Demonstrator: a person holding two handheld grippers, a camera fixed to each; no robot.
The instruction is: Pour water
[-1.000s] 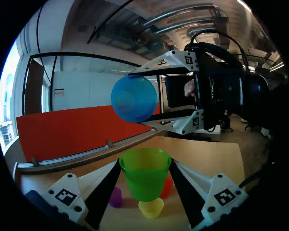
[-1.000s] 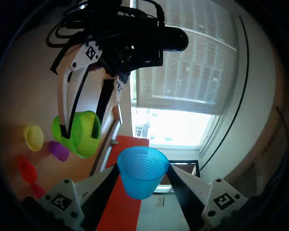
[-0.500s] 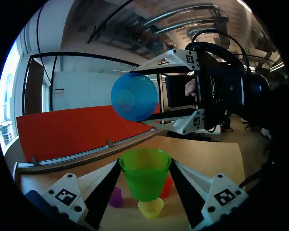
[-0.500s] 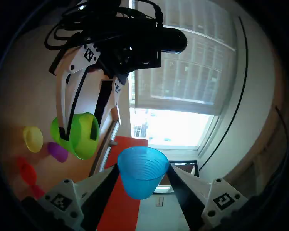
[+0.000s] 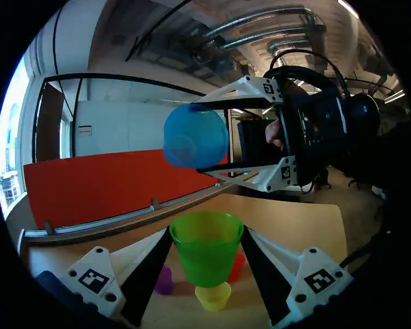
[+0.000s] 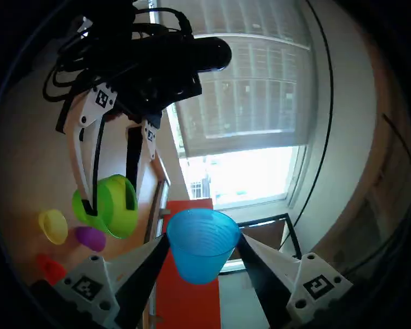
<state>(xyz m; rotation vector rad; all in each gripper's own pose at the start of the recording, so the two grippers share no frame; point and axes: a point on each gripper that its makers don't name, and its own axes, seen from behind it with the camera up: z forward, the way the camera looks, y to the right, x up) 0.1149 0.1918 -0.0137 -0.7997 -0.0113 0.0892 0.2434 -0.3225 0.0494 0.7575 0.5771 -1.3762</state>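
Note:
In the left gripper view my left gripper (image 5: 206, 252) is shut on a green cup (image 5: 206, 247), held upright above the wooden table (image 5: 298, 219). Above it hangs a blue cup (image 5: 195, 137), tipped on its side with its mouth toward me, clamped by the right gripper (image 5: 216, 134). In the right gripper view my right gripper (image 6: 203, 255) is shut on the blue cup (image 6: 201, 249); the left gripper (image 6: 109, 203) and its green cup (image 6: 108, 205) sit to the left. No water is visible.
Small yellow (image 5: 212, 296), purple (image 5: 164, 281) and red (image 5: 237, 267) cups stand on the table under the green cup. A red panel (image 5: 107, 186) and a rail run along the table's far edge. A bright window (image 6: 238, 170) lies behind the blue cup.
The right gripper has rotated and shifted slightly right with the blue cup, tilting it back. The left gripper and green cup have stayed put.

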